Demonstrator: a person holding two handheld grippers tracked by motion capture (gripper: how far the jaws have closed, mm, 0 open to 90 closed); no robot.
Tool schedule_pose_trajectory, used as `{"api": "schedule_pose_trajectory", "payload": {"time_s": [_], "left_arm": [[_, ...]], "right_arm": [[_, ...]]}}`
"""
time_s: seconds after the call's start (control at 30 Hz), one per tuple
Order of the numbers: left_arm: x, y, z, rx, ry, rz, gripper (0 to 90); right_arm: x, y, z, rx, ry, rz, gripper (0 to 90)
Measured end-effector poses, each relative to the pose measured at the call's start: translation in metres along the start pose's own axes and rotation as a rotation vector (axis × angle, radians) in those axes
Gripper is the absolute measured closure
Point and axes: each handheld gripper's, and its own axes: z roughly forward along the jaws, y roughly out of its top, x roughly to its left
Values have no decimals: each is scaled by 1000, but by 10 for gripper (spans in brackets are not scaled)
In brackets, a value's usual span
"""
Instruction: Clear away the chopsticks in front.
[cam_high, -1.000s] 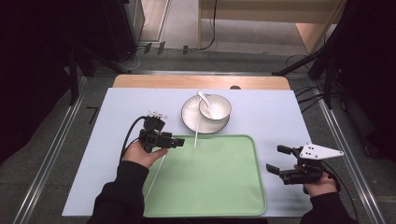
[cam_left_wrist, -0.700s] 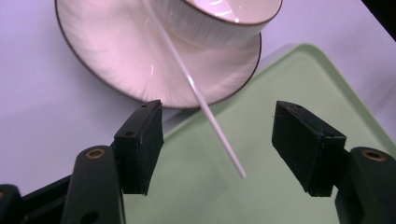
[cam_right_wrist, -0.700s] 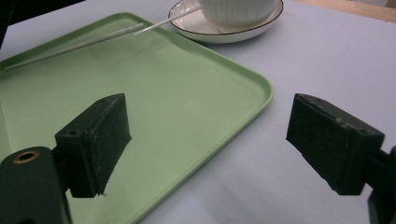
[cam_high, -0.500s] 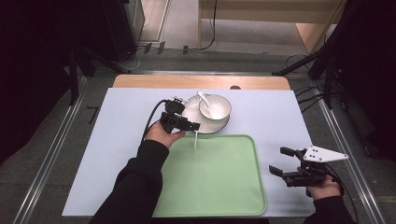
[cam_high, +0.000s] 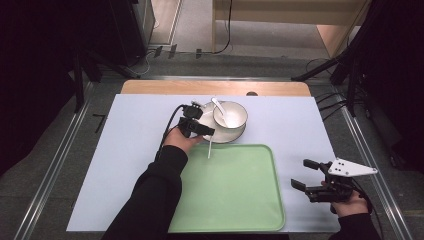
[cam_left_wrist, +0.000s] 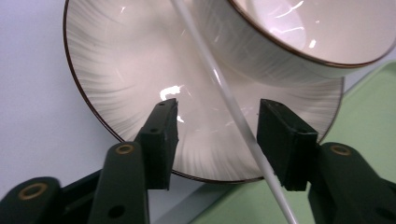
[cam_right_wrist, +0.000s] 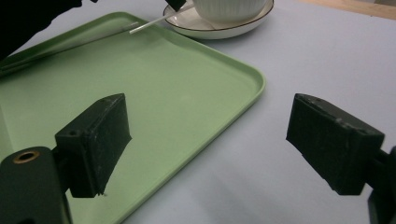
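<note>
A white bowl (cam_high: 234, 116) with a white spoon (cam_high: 219, 106) in it stands on a brown-rimmed white plate (cam_high: 237, 136) at the table's far middle. My left gripper (cam_high: 207, 131) is at the plate's near-left rim, open. In the left gripper view its jaws (cam_left_wrist: 217, 112) straddle the plate (cam_left_wrist: 121, 60), and a thin white stick (cam_left_wrist: 224, 93) runs between them, close to the right one. The stick (cam_high: 209, 147) slopes from the plate down over the green tray (cam_high: 230, 200). My right gripper (cam_high: 300, 173) hovers open and holds nothing, right of the tray (cam_right_wrist: 140, 79).
The light blue mat (cam_high: 135, 150) covers the table, with a strip of bare wood (cam_high: 215, 87) at its far edge. Dark stands and cables lie on the floor around. The bowl (cam_right_wrist: 229, 9) and plate (cam_right_wrist: 219, 30) show far off in the right gripper view.
My left gripper has moved forward and right, from the tray's near-left corner up to the plate's rim, bringing the white stick along. The right gripper has shifted slightly toward the near right.
</note>
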Motion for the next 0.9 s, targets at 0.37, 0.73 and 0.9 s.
{"api": "schedule_pose_trajectory", "payload": {"time_s": [0.37,0.73,0.9], "left_arm": [[8,3,15,-20,30,-129,756],[12,4,11,6,35,-156,854],[15,4,1,1,16,-170,857]], "right_arm": [[0,-1,-1,2,-1,0,138],[0,0,-1,0,4,-7,138],[0,0,0,3,3,-4,138]]}}
